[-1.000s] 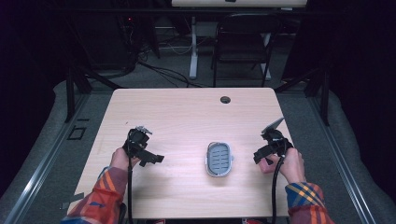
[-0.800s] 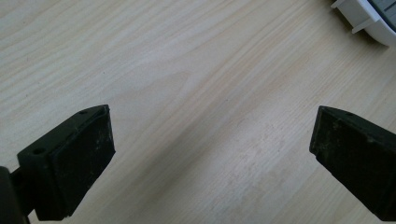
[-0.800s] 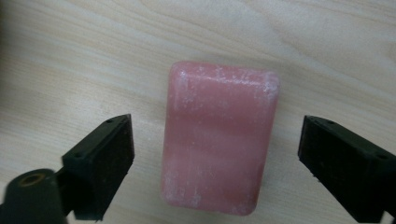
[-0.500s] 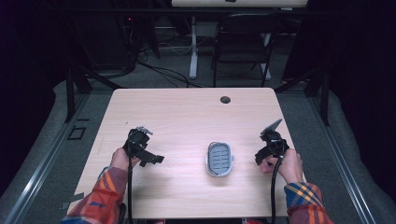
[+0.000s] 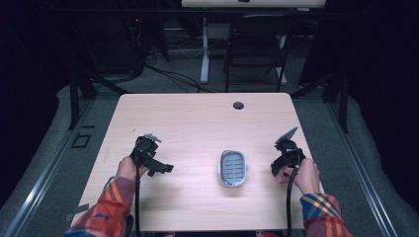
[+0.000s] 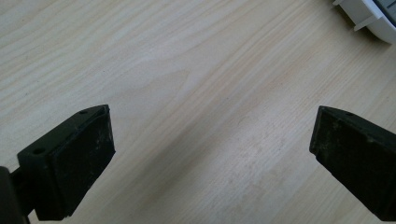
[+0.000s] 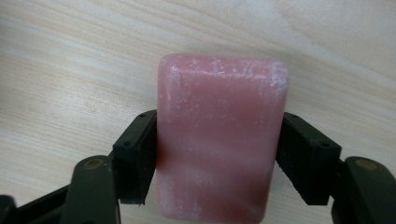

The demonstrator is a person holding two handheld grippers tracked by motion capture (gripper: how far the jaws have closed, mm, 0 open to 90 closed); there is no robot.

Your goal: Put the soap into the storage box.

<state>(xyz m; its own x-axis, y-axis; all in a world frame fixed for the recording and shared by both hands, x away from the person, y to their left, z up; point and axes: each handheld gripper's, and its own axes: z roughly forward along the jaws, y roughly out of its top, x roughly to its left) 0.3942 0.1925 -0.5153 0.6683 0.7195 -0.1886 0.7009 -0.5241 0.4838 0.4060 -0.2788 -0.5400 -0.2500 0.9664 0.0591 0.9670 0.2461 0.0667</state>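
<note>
A pink soap bar, dusted with white, lies on the wooden table. My right gripper is shut on it, one black jaw pressed against each long side. In the high view the right gripper sits near the table's right edge, to the right of a white oval soap dish with a grey ribbed inside. My left gripper is at the table's left, its jaws pointing toward the dish. In its own view the left gripper stands wide open over bare wood, with a corner of the soap dish at the top right.
A round cable hole lies near the table's far edge. A black folding chair and cables stand on the floor beyond the table. Bare wood stretches across the far half of the table.
The right gripper has shifted slightly toward the person and the dish. The left gripper has barely moved.
</note>
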